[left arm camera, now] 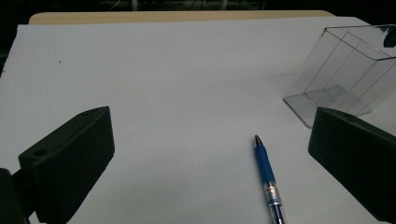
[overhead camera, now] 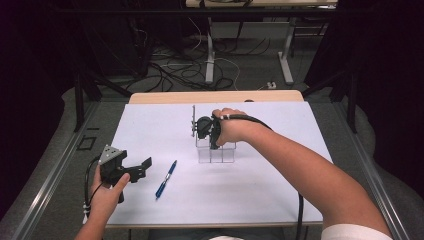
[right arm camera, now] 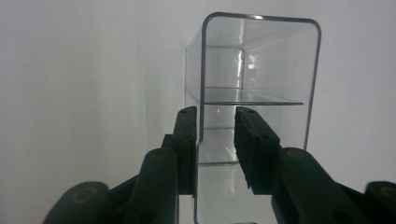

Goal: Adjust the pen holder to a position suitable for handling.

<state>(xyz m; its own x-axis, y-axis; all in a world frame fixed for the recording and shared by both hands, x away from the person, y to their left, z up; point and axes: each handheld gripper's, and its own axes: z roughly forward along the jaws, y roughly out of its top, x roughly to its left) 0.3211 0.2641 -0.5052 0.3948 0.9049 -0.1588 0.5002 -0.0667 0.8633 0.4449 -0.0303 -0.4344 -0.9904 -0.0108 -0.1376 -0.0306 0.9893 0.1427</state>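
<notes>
A clear plastic organizer (overhead camera: 220, 152) with several compartments stands near the middle of the white table top (overhead camera: 280, 190). My right gripper (overhead camera: 205, 131) points down at its left end. In the right gripper view the organizer (right arm camera: 261, 60) has one thin end wall between the jaws of my right gripper (right arm camera: 215, 112). The jaws are narrowly open: the left one is against the wall and the right one stands off it. A blue pen (overhead camera: 166, 179) lies left of the organizer. My left gripper (overhead camera: 142, 167) rests low at the left, wide open, facing the pen (left arm camera: 266, 170) and the organizer (left arm camera: 345, 70).
The white top sits on a wooden table whose far edge (overhead camera: 215, 96) shows behind it. Beyond are cables and table legs (overhead camera: 210, 55) on the floor. Metal rails (overhead camera: 55, 165) run along both sides.
</notes>
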